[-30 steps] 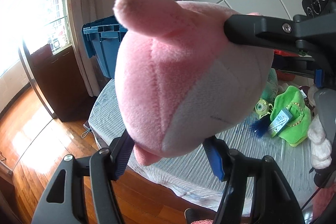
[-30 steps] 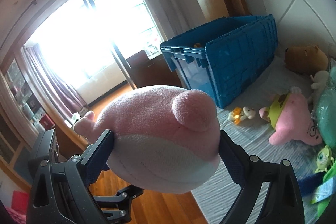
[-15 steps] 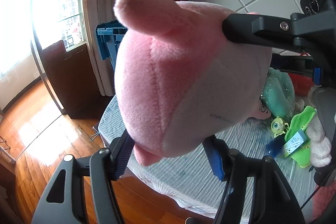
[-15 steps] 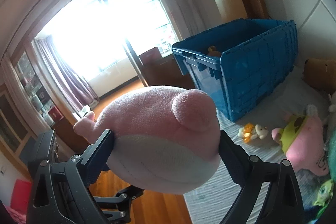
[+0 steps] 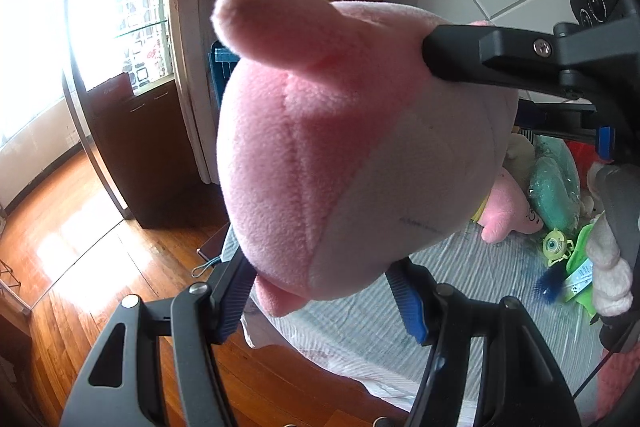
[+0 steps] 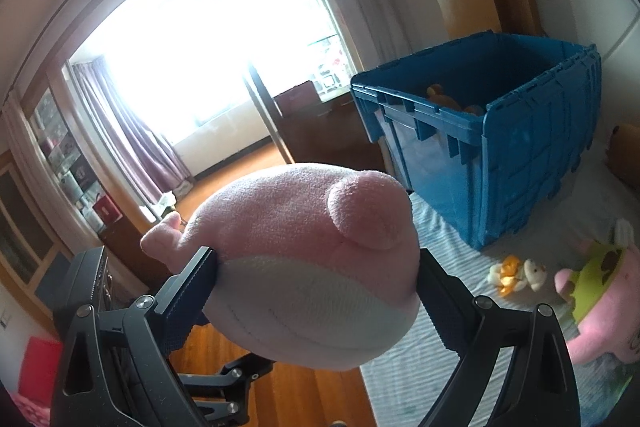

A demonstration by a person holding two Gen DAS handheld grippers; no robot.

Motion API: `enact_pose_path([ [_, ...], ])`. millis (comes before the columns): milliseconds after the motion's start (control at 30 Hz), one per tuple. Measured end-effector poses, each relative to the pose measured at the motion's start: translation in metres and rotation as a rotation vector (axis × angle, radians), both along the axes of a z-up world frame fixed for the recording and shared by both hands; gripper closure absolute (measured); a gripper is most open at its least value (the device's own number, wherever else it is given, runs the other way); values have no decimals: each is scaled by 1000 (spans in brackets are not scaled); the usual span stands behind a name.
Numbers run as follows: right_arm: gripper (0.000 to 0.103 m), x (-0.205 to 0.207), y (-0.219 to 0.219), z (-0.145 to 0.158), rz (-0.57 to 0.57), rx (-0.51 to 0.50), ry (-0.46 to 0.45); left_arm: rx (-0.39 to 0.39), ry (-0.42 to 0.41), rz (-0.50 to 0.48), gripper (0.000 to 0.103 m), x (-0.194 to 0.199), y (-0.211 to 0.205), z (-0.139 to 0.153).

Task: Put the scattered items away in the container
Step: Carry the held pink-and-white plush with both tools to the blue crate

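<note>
Pink plush toy (image 5: 352, 147), round with a pale belly, hangs in the air between both grippers, above the near edge of the cloth-covered bed (image 6: 460, 243). The left gripper (image 5: 320, 291) pinches its underside between the blue pads, and the right gripper (image 6: 316, 279) clamps it across its wide middle, each finger sunk into the fabric. So both hands carry one toy, and neither is free.

The blue crate (image 6: 500, 147) stands open on the far part of the bed, ahead and to the right of the right gripper's fingers, with something orange already inside. The toy's long axis runs roughly left to right in the right wrist view, across the line toward the crate. Judging by that view, the carry calls for travel forward and rightward, up over the rim. Other soft toys, among them a pink pig (image 6: 600, 303), lie scattered on the bed to the right.
</note>
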State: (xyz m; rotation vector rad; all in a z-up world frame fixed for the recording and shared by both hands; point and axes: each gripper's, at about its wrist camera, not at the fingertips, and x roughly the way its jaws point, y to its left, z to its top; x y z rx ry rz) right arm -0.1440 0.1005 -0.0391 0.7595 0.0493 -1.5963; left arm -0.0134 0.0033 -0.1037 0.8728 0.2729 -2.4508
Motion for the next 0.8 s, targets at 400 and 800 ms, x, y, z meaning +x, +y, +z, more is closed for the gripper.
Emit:
enact_pose_path([
  [400, 7, 31, -73, 16, -166, -71, 2, -79, 10, -181, 41, 14, -95, 25],
  [800, 7, -28, -121, 32, -271, -101, 62, -115, 55, -284, 41, -67, -156, 40],
])
